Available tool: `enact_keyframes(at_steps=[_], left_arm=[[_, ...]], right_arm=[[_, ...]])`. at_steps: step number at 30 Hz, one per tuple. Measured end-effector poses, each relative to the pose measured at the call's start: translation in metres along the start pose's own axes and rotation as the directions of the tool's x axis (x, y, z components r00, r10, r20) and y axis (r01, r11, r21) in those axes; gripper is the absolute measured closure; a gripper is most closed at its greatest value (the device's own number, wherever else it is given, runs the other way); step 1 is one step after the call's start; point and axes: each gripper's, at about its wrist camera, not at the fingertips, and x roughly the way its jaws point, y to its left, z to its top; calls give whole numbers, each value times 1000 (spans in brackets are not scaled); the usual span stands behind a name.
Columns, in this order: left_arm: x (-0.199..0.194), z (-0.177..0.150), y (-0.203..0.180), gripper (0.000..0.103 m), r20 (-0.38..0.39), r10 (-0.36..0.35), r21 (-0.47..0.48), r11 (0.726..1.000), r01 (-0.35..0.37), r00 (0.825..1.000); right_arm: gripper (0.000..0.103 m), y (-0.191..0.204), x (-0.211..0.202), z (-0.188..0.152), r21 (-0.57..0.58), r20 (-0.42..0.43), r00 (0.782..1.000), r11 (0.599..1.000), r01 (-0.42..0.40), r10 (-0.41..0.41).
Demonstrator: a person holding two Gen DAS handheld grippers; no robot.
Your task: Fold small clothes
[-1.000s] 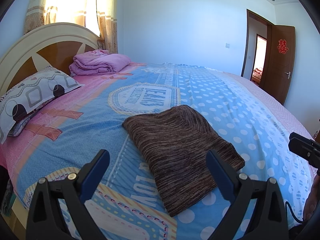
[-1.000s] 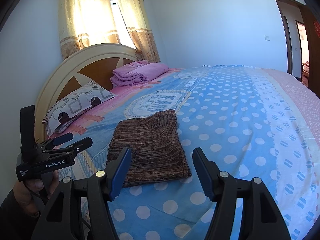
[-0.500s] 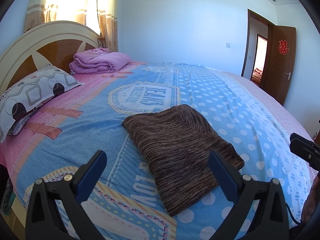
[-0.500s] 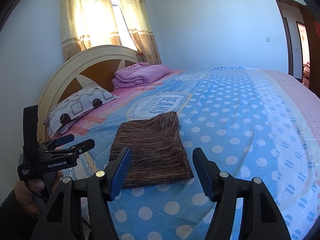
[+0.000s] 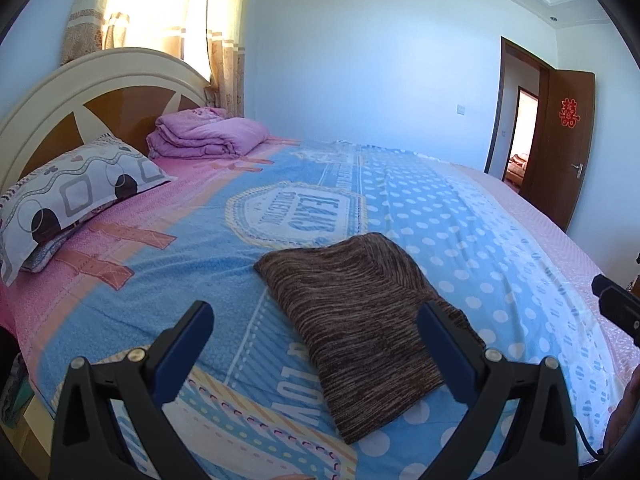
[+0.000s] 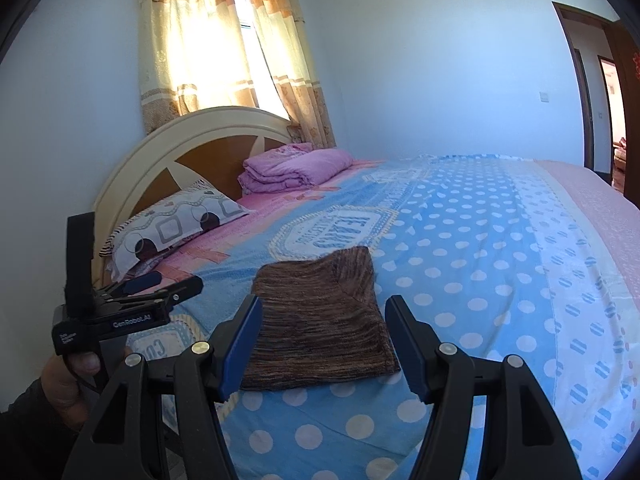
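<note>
This is a bedroom with a light blue wall and a big bed (image 5: 460, 216) under a blue, pink and dotted sheet. Going from left to right: a sunny window with curtains (image 6: 224, 52), a round headboard (image 5: 100, 92), a spotted pillow (image 5: 80, 196), a folded purple blanket (image 5: 208, 132), and then an open brown door (image 5: 560, 148) far on the right.

The small brown knit cloth (image 5: 360, 320) lies flat on the bed near the front edge. It already looks folded into a neat shape.

The left tool (image 5: 316, 344) hangs in the air in front of the cloth. Its two blue fingers are spread wide and hold nothing. The right tool (image 6: 324, 344) is the same: spread wide, holding nothing, and not touching the cloth.

What could go wrong? I think the cloth is soft and floppy. If a tool pinches only the top layer, the fold could fall open. If a tool digs too deep, it could grab the sheet too and drag it into a lump.

I see no boxes, baskets or bins here, so nothing is inside anything.
</note>
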Motion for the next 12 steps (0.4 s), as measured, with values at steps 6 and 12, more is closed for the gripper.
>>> enact_keyframes(at_steps=[6, 12], left_arm=[[4, -3, 6, 0, -2, 33, -1, 999, -33, 999], [8, -6, 5, 0, -8, 42, 23, 999, -42, 999]], right_arm=[[38, 7, -1, -2, -26, 2, 1000, 1000, -18, 18], [38, 2, 5, -6, -12, -27, 1000, 1000, -12, 12]])
